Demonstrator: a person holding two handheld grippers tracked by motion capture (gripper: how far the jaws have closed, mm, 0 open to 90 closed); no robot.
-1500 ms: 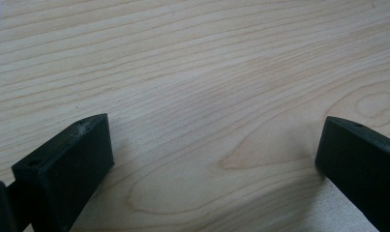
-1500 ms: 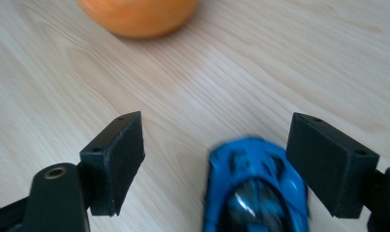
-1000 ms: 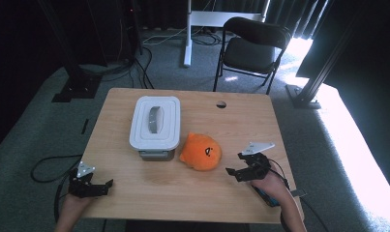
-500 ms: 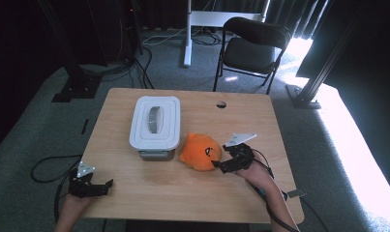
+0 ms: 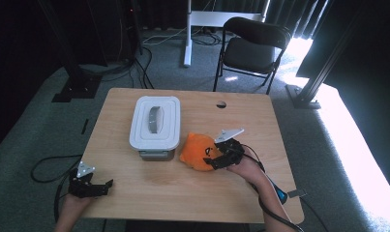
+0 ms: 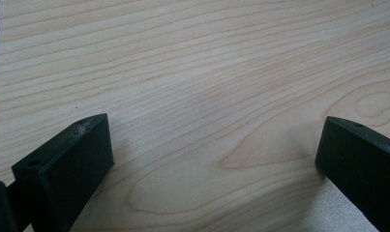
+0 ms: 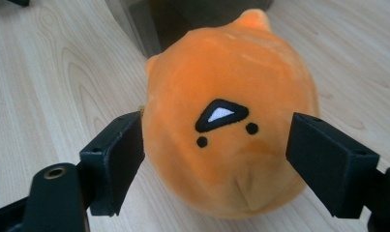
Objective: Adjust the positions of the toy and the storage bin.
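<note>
An orange plush toy [image 5: 196,150] with a small black and white face [image 7: 220,115] lies on the wooden table [image 5: 260,121], just right of a white lidded container [image 5: 155,123]. My right gripper [image 5: 213,158] is at the plush's right side. In the right gripper view it [image 7: 217,162] is open, one jaw on each side of the plush and close against it. My left gripper [image 5: 104,185] rests at the table's front left corner. In the left gripper view it [image 6: 214,154] is open over bare wood with nothing between the jaws.
A grey handle [image 5: 154,118] sits in the container's lid. The tabletop has a small round hole [image 5: 221,104] near its far edge. A black folding chair [image 5: 253,46] stands behind the table, and cables [image 5: 47,166] lie on the floor at the left.
My right gripper has moved left across the table to the plush, and its jaws now flank it. The left gripper has stayed where it was.
</note>
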